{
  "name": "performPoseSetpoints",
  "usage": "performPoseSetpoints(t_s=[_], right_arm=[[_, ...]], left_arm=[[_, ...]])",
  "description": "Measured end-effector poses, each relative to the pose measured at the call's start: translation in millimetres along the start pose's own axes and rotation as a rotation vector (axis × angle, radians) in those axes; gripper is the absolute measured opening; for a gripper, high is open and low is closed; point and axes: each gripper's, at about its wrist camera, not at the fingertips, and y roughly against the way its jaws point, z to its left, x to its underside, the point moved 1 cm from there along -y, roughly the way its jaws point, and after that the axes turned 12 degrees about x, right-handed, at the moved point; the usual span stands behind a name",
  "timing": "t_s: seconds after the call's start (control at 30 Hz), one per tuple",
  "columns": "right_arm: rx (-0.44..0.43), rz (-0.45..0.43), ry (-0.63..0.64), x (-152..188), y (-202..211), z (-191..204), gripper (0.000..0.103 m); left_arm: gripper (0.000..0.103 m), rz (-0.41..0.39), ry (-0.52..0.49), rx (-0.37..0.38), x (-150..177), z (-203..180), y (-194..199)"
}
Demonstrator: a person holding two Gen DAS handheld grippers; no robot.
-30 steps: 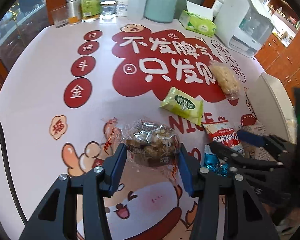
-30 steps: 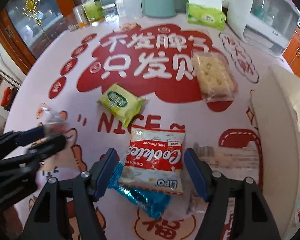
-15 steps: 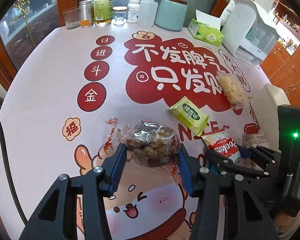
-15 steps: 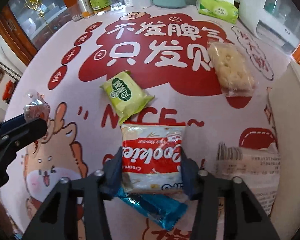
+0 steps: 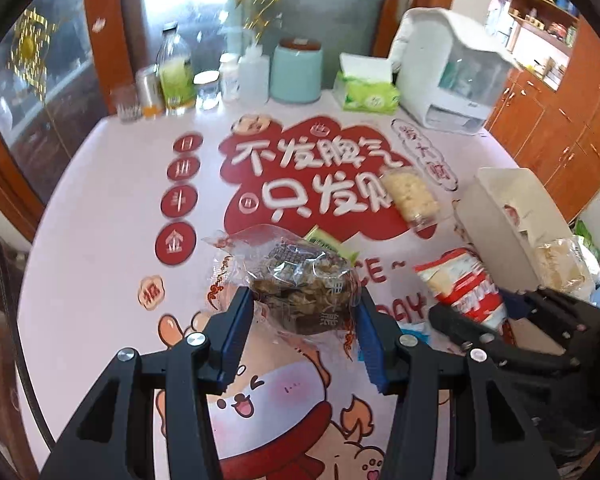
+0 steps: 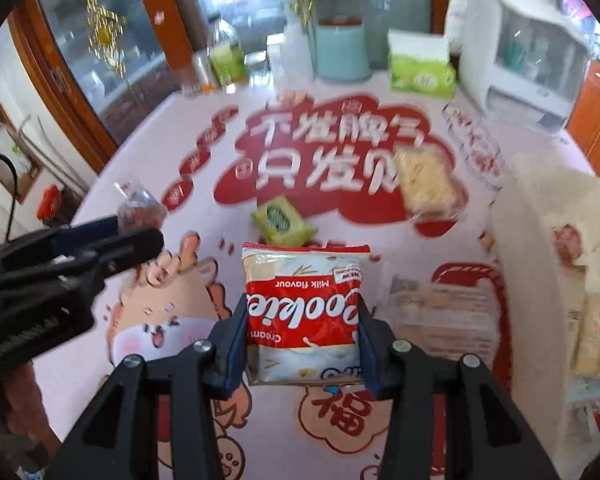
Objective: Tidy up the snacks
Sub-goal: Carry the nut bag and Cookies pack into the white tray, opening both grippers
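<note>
Snacks in hand: my left gripper (image 5: 305,322) pinches the clear-wrapped brown snack (image 5: 300,280), my right gripper (image 6: 302,332) pinches the cookie packet (image 6: 303,312), both clear of the table (image 5: 100,200). Packet's long axis runs away from my fingers, print upside down. Cream box (image 6: 548,240) lies right, nearer my right hand.

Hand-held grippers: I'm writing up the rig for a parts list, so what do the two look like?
Both look alike. The left hand-held gripper and the right hand-held gripper have matte black, angular linkage arms with triangular cut-outs, silver round screw heads at the joints, and blue pads lining the inner faces of the fingers. A thin black cable curves along the left-wrist view's left edge.
</note>
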Motion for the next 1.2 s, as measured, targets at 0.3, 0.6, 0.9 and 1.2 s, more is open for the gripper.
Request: performPoseSetpoints(t_s=[0.3,0.6,0.9,1.2], right_arm=[[-0.003,-0.140,-0.117,6,77,-71,0.047],[0.138,-0.204,-0.168,40,129,-180,0.047],[0.198,-0.231,-0.214,51,144,-273,0.047],[0.114,-0.194,-0.181,41,124,-282,0.061]], left_arm=[[0.049,-0.085,-0.101,0.075,-14,-96,27],[0.049,-0.106,-0.188,0.192,-36,-229,6],[0.051,-0.085,-0.255,0.186,-78,-323,-36],[0.089,-0.091,-0.203,0.093,-101,-324,-46]])
